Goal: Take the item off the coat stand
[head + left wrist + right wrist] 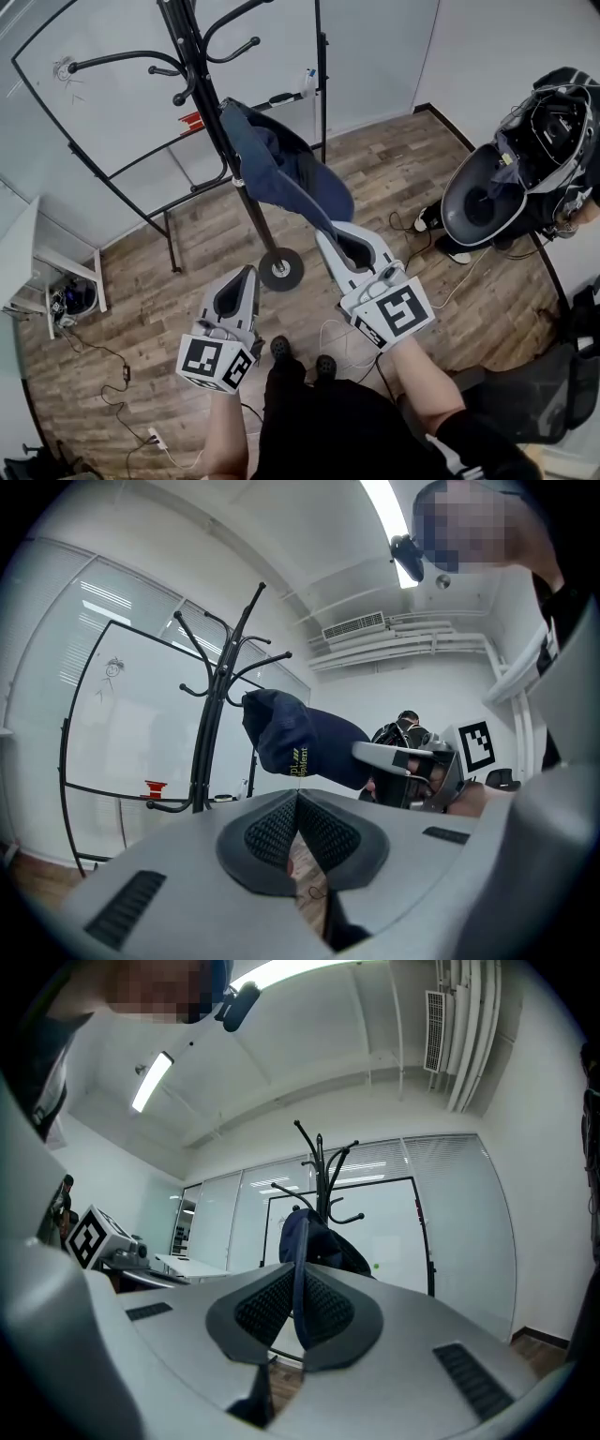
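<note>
right tool (328, 232): clamped on cap (281, 169) brim
cap: navy, 11 o'clock from right tool, beside coat stand (200, 75)
left tool (247, 272): closed, empty

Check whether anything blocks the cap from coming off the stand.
Nothing visible does. The right gripper is shut on the brim of the cap; its crown hangs against the stand, the hook hidden by fabric. The left gripper sits low, clear of it.

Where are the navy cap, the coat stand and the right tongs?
navy cap (281, 173), head view, crown fabric.
coat stand (195, 56), head view, upper pole.
right tongs (326, 232), head view, tips pinching the cap's edge.
</note>
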### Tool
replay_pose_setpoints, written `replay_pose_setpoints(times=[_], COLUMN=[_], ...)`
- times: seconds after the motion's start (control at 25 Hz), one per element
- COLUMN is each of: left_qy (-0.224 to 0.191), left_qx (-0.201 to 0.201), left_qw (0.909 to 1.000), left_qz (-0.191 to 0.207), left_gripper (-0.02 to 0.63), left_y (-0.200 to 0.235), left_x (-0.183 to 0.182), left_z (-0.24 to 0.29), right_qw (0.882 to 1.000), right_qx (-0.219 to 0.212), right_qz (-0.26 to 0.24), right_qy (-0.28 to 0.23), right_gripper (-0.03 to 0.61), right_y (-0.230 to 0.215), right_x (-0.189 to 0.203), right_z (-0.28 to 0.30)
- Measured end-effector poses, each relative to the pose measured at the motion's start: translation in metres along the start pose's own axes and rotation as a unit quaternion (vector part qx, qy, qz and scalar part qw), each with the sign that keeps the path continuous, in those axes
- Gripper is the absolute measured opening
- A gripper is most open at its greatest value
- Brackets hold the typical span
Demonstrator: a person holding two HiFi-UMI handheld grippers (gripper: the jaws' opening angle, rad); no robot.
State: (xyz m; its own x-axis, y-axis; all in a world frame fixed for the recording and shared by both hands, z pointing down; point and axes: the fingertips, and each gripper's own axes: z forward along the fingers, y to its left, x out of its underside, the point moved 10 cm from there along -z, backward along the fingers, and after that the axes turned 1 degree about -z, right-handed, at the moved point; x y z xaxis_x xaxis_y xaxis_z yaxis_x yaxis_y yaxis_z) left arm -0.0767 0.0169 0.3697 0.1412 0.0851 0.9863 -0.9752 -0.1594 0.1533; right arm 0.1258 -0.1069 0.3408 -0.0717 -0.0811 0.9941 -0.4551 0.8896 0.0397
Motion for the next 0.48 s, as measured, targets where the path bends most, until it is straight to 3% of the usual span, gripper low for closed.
replay_pose_setpoints(times=[0.16,0.48], left_qy=[0.000,0.002], left_qx=[-0.005,-0.014], left_qw=[1.0000,0.9999], left_qz=[-0.001,0.004], left_gripper=[0.014,0.014], left_y=[0.028,0.020], left_x=[-0.005,-0.003], left_z=[0.018,0.016], right_qw=[1.000,0.998], right_qx=[-0.012,-0.044], right_qz=[0.016,0.030], right_qy=[0.010,0.018], right_gripper=[0.043,0.043], right_y=[-0.008,-0.003], right_x=[0.014,0.025], right_z=[0.032,0.028])
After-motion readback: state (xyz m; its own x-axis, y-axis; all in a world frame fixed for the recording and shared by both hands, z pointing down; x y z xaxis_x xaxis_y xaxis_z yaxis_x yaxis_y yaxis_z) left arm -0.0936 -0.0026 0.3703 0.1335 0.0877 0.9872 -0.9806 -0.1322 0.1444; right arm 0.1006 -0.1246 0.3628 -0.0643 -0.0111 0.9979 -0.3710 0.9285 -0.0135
